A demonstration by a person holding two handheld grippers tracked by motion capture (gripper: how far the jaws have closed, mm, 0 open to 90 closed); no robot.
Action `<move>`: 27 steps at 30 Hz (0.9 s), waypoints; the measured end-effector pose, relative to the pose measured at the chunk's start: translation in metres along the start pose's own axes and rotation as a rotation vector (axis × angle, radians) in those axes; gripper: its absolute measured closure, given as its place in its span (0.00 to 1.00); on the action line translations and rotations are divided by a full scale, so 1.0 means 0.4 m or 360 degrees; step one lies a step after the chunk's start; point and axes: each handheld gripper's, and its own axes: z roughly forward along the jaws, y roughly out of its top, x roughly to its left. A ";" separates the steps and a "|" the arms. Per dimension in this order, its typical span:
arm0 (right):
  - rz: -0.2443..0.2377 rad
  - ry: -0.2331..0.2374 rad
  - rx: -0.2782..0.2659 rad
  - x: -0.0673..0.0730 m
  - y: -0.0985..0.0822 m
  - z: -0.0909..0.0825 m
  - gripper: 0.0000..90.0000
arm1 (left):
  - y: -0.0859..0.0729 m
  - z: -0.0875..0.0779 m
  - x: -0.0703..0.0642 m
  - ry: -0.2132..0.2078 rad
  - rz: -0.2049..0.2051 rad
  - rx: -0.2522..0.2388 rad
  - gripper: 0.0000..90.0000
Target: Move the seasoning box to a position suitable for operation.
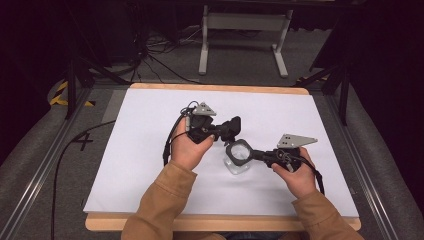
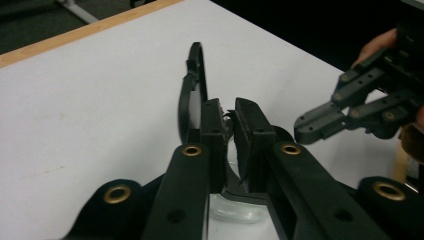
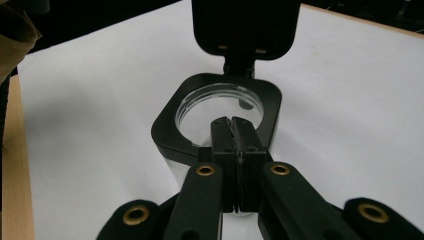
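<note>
A small clear jar [image 1: 239, 167] stands on the white table sheet [image 1: 150, 150], topped by a black square collar [image 3: 167, 127] with a hinged flip cap [image 3: 242, 27] standing upright. My right gripper [image 3: 232, 122] is shut on the near rim of the collar, coming in from the right [image 1: 254, 154]. My left gripper [image 2: 229, 107] sits at the far side of the jar [image 1: 231, 129] with a narrow gap between its jaws. The flip cap [image 2: 192, 90] stands edge-on just outside its left jaw, not pinched. The clear jar wall [image 2: 235, 212] shows below the jaws.
The white sheet covers a wooden tabletop [image 1: 220, 89] with metal rails [image 1: 45, 165] along both sides. A white stand [image 1: 245, 37] and cables lie on the floor beyond. The sleeves of the person's arms [image 1: 160, 205] enter from the bottom edge.
</note>
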 end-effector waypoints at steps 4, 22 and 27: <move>0.0027 -0.0080 -0.0024 -0.024 0.002 -0.030 1.00 | 0.006 -0.005 -0.017 -0.0019 0.0058 0.0067 0.84; 0.0077 -0.0083 0.0140 -0.061 -0.050 0.029 1.00 | -0.002 -0.060 0.000 0.0058 -0.0009 0.0061 0.81; 0.0062 -0.0067 0.0164 -0.058 -0.054 0.042 1.00 | -0.005 -0.056 0.001 0.0072 -0.0014 0.0084 0.81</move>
